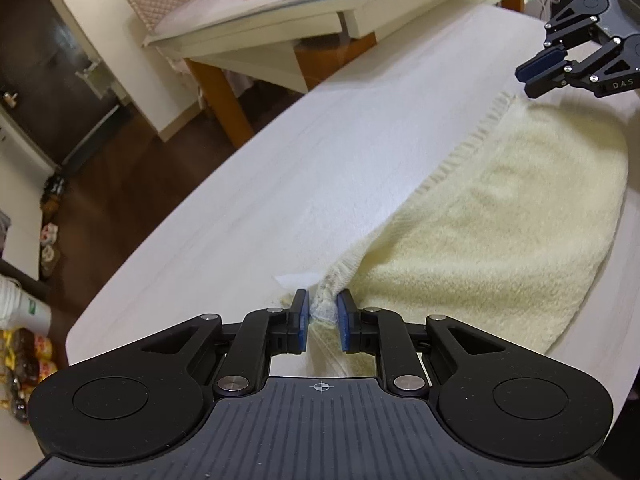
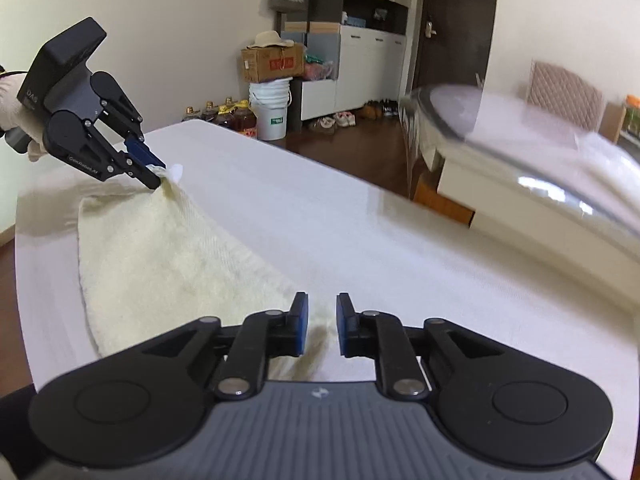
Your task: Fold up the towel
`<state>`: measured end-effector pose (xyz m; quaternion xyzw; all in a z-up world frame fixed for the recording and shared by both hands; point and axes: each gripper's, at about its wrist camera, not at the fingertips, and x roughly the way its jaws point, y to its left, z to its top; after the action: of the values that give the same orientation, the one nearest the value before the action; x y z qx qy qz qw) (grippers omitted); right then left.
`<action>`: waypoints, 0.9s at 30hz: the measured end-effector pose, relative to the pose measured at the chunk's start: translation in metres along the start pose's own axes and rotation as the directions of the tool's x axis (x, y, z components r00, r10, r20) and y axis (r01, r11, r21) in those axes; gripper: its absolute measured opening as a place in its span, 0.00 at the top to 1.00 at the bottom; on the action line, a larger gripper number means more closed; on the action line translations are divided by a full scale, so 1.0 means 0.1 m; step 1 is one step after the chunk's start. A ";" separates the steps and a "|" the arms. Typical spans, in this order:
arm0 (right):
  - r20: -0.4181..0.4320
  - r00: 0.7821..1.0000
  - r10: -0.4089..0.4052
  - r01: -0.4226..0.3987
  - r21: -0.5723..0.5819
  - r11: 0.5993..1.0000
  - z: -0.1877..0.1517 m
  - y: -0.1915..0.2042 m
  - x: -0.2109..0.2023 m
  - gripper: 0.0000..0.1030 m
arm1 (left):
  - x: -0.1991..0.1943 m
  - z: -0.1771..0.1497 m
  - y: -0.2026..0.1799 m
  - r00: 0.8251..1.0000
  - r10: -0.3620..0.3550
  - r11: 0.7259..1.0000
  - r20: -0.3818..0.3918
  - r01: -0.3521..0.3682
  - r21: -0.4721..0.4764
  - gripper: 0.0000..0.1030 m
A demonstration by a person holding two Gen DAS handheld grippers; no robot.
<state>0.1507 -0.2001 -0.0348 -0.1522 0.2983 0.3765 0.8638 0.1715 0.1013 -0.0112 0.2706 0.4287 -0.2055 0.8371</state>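
A cream towel [image 1: 500, 216] lies on the white tabletop [image 1: 280, 184], folded over so that a ribbed hem runs along one long side. Everything else is best placed against that towel.

At the towel's near corner in the left wrist view, the left tongs [image 1: 323, 316] are clamped on a bunched bit of the hem; the cloth fills the narrow gap between the two blue pads and a small white label sticks out just beside them. The right wrist view shows the same grip from across the towel: the left tongs [image 2: 158, 176] pinch the far corner, lifting it slightly off the tabletop, with a gloved hand [image 2: 16, 112] behind the tool.

At the opposite end of the towel, the right tongs [image 2: 320, 320] stand slightly apart. The towel's edge lies under and between the blue pads, but they do not press on it, so nothing is held. From the left wrist view the right tongs [image 1: 532, 76] hang just above the towel's far corner, not touching the cloth.

Beyond the towel, past the tabletop's far edge, stands a glass-topped table [image 1: 280, 4] on a dark wooden floor [image 1: 120, 184].
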 end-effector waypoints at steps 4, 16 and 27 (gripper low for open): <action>0.001 1.000 0.007 -0.007 0.006 1.000 -0.03 -0.01 0.10 0.83 | 0.04 0.00 -0.01 1.000 0.001 1.000 0.001 -0.001 -0.006 0.83; 0.082 0.993 -0.084 0.088 -0.054 0.995 0.12 -0.01 0.00 0.91 | -0.02 0.07 0.04 0.999 0.032 0.999 0.042 -0.031 -0.028 0.80; 0.082 0.989 -0.119 0.119 0.003 0.993 0.10 -0.08 0.06 0.82 | 0.09 0.02 0.18 0.997 0.077 0.993 0.002 -0.077 -0.091 0.60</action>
<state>0.1639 -0.1973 -0.0308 -0.1550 0.2524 0.3304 0.8961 0.1879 0.1123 -0.0123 0.2480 0.4247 -0.1539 0.8570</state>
